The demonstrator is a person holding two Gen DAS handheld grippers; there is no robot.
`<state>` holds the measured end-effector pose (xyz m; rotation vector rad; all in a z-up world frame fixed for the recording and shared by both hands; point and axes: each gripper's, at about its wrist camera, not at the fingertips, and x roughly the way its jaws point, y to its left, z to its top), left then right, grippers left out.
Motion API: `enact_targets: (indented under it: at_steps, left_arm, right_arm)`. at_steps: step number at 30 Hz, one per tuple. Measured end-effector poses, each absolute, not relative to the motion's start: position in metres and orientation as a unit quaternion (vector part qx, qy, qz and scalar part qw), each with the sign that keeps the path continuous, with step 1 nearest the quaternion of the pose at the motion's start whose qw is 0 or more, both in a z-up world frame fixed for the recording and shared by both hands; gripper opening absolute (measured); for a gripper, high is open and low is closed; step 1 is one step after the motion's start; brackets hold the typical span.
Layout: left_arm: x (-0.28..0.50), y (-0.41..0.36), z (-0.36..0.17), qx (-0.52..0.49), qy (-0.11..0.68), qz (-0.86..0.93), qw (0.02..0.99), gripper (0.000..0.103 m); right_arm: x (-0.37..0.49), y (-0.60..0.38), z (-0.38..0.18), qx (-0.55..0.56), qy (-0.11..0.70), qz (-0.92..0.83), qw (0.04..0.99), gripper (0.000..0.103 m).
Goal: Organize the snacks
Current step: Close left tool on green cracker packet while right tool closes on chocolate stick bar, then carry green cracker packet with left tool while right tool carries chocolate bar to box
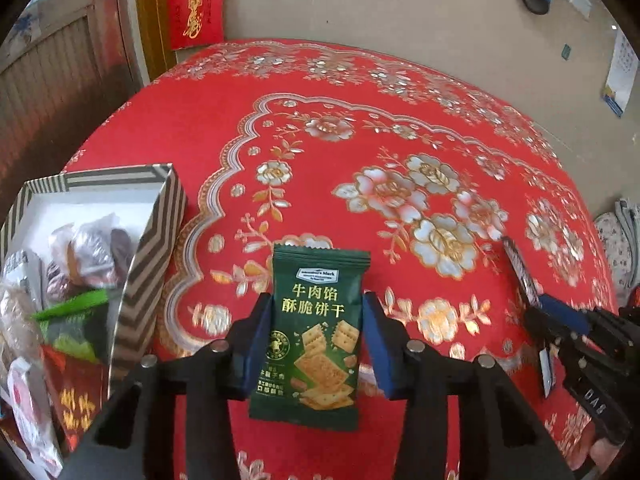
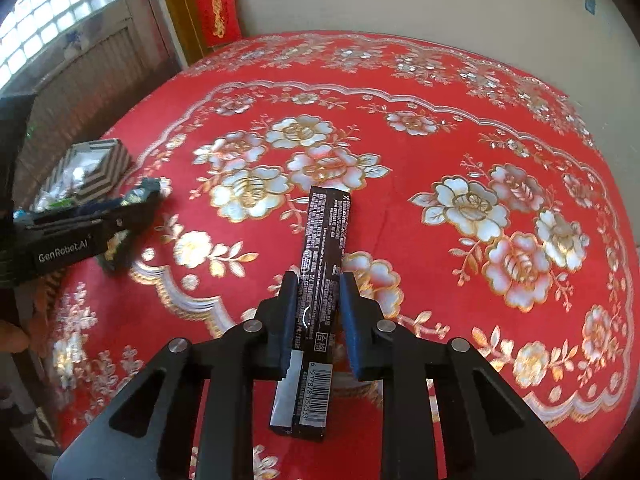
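Observation:
My left gripper (image 1: 316, 312) is shut on a dark green biscuit packet (image 1: 316, 332) and holds it above the red flowered tablecloth (image 1: 360, 128). A striped box (image 1: 148, 248) with several snack packs (image 1: 84, 256) inside stands to its left. My right gripper (image 2: 319, 288) is shut on a long dark brown snack bar (image 2: 324, 264) with a barcode, above the cloth. The right gripper also shows at the right edge of the left wrist view (image 1: 536, 300). The left gripper with the green packet shows at the left of the right wrist view (image 2: 136, 208).
The round table fills both views, with a beige wall (image 1: 400, 0) behind it. A red hanging (image 1: 196, 4) and a wooden door frame (image 1: 152, 20) are at the back left. The striped box also shows in the right wrist view (image 2: 100, 168).

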<state>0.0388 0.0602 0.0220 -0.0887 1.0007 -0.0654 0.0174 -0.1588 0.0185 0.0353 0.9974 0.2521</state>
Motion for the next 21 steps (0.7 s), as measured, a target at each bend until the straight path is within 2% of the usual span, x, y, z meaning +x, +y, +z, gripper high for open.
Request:
enact_targets:
  at_steps: [8, 21]
  left_arm:
    - [0.011, 0.062, 0.039, -0.043, 0.452, -0.034, 0.891, 0.047]
    - [-0.025, 0.077, 0.057, -0.025, 0.400, -0.006, 0.916, 0.047]
  right_arm:
    - [-0.005, -0.142, 0.044, 0.031, 0.445, 0.144, 0.883, 0.020]
    - [-0.025, -0.107, 0.055, 0.030, 0.434, 0.170, 0.884, 0.020]
